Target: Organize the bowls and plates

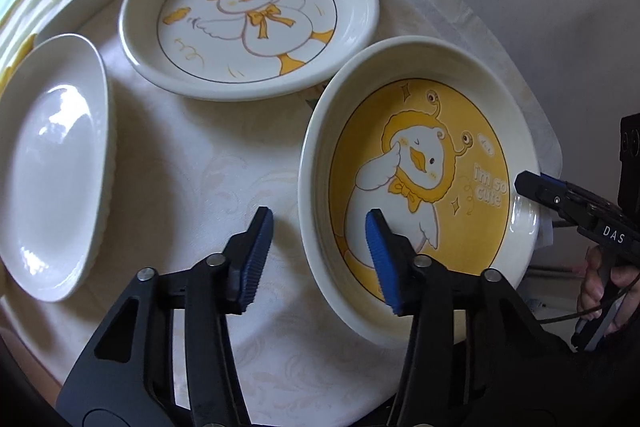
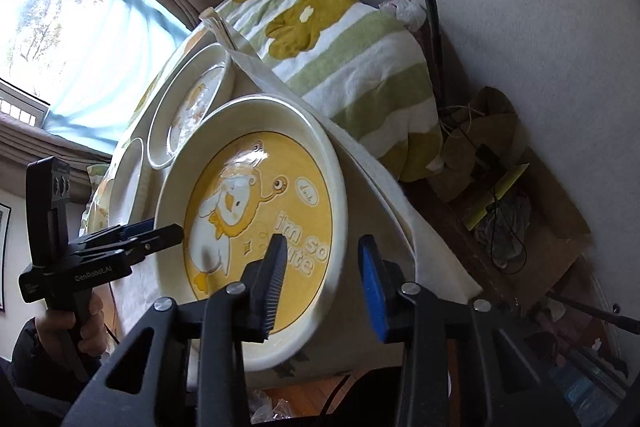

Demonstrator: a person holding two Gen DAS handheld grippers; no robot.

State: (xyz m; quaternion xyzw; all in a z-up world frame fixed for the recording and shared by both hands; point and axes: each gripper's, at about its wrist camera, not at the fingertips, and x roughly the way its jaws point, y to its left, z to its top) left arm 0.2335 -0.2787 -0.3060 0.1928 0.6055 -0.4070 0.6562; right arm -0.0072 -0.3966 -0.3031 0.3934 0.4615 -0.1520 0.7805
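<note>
A deep cream plate with a yellow duck-lion picture lies at the table's near right edge. My left gripper straddles its left rim, one pad outside and one inside, with a gap on both sides. My right gripper straddles the opposite rim the same way, pads apart from it. Each gripper shows in the other view: the right gripper and the left gripper. Behind lies a cream plate with a white duck. A plain white plate sits at the left.
The plates rest on a white patterned tablecloth. A green-striped flowered towel is bunched behind the table. Brown bags and cords clutter the floor to the right. A hand holds the right gripper's handle.
</note>
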